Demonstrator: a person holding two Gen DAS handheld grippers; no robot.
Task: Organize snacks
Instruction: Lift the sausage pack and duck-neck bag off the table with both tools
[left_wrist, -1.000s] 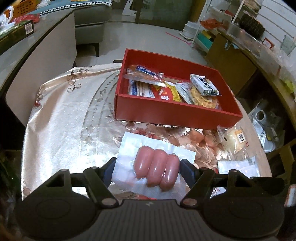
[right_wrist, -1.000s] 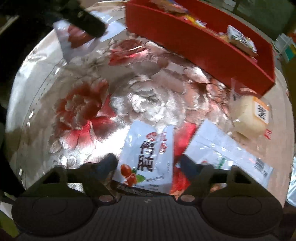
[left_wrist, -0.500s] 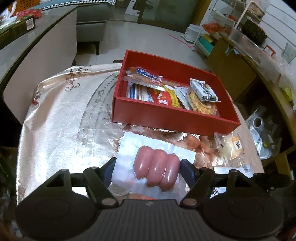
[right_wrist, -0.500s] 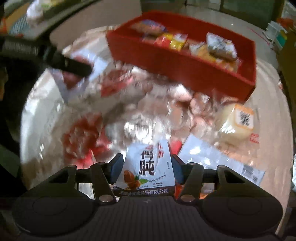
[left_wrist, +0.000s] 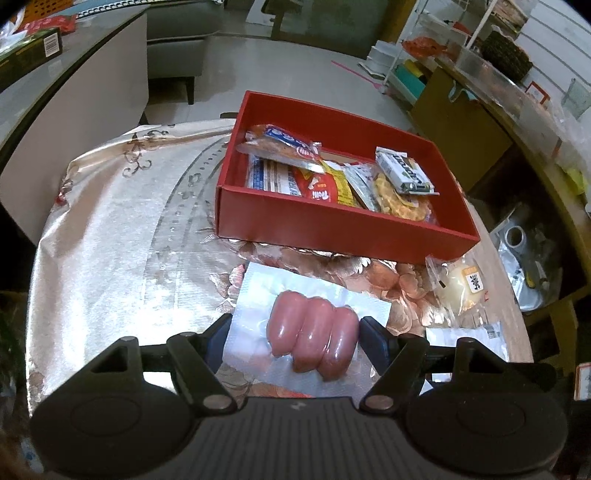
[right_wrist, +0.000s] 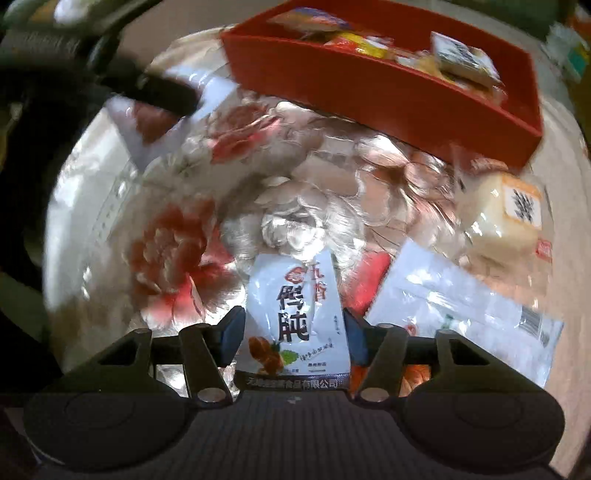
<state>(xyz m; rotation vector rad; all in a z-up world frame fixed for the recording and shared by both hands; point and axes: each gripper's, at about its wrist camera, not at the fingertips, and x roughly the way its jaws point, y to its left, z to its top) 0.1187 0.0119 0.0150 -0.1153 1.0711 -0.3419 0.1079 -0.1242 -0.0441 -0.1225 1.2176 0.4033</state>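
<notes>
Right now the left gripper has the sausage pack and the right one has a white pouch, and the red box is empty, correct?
Not quite: the red box is not empty; the left wrist view shows several snack packets in it. The rest holds: the left gripper has the sausage pack, and the right gripper has the white pouch.

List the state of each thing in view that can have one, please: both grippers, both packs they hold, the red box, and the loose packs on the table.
Left gripper: shut on sausage pack.
Right gripper: shut on white pouch.
Red box: open, partly filled with snacks.
Bun pack: sealed, lying on table.
Clear flat pack: lying on table.
</notes>
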